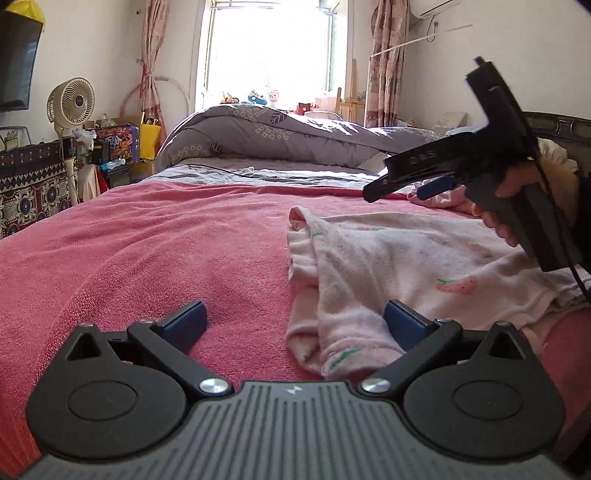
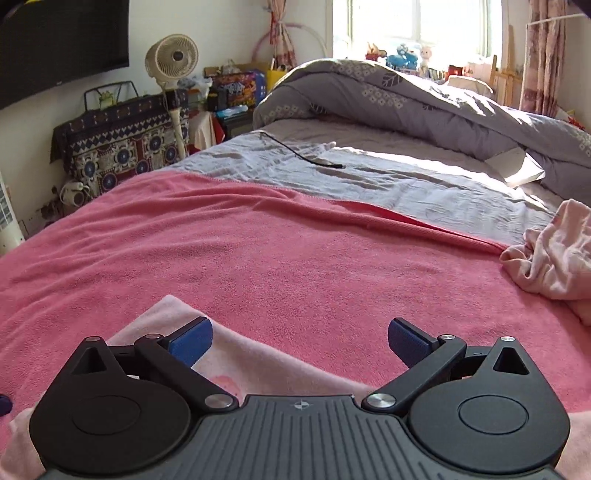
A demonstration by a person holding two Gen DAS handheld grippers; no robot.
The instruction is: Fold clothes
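Both jaws are held wide, empty. The pale pink strawberry-print fleece garment (image 1: 388, 266) is bunched at centre right; uneven folding is risked on the pink towelling bedcover (image 1: 129, 251).

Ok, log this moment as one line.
left gripper: open, over pink garment | right gripper: open, empty | pink blanket: underneath

A sunlit bedroom with a wide bed

A bright window (image 1: 273, 48) with patterned curtains (image 1: 388, 62) throws sunlight across the bed (image 2: 258, 254), which has a pink cover in front, grey sheet (image 2: 369, 177) behind and a grey quilt (image 1: 280, 136) bunched at the far end. By the pale left wall stand a cream fan (image 1: 72, 103), a dark screen (image 1: 16, 62) and a cabinet under patterned cloth (image 2: 122, 147). An air conditioner (image 1: 436, 7) hangs top right.
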